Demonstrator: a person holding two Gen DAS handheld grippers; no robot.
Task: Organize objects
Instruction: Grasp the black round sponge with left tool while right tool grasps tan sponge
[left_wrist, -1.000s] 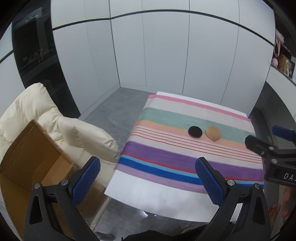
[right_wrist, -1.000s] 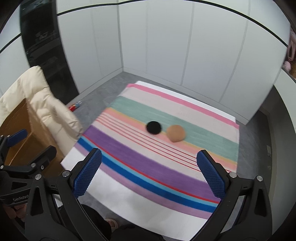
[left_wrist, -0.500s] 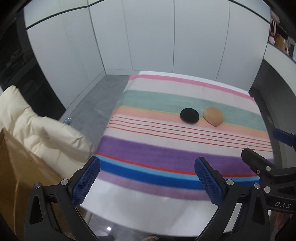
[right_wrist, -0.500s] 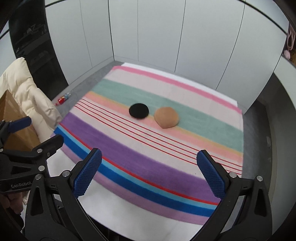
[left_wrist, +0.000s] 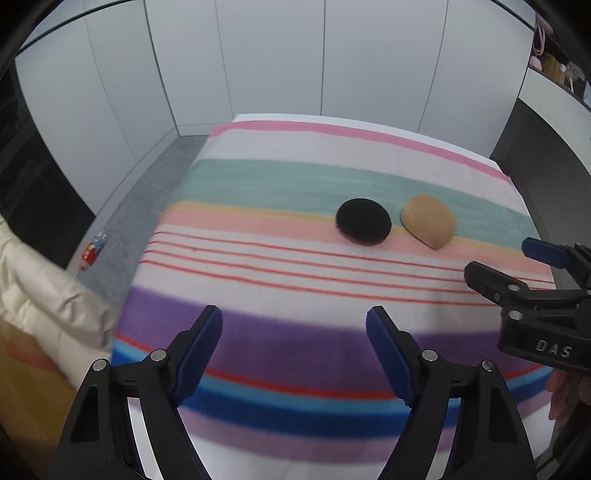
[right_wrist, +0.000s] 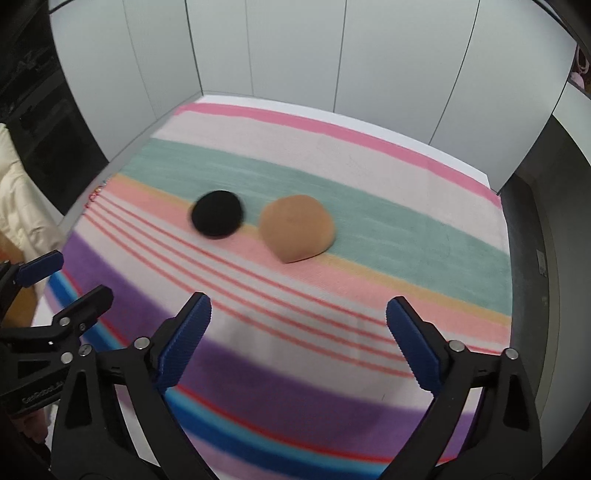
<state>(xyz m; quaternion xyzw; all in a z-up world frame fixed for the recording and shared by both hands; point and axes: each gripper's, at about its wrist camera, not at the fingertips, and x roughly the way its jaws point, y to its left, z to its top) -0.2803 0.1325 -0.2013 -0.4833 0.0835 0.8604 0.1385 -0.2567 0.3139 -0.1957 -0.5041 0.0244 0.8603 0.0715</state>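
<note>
Two hand-held grippers approach a round black pad (left_wrist: 364, 221) and a tan domed sponge (left_wrist: 427, 220) just beside it, mid-table on a striped cloth (left_wrist: 295, 177).

Left gripper (left_wrist: 294, 325) and right gripper (right_wrist: 298, 314) are closing, both empty – better to centre each over one item before closing further.

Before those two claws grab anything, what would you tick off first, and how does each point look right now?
1. Black round pad lies free on the striped cloth: ok.
2. Tan dome-shaped pad lies beside it, nothing on top: ok.
3. Whether the two pads touch: cannot tell, the picture is blurred.
4. Left claw has nothing between its jaws, which are closing: ok.
5. Right claw has nothing between its jaws, also closing: ok.
6. Either claw has reached a pad: not ok, both are short of them, over the purple stripe.
</note>
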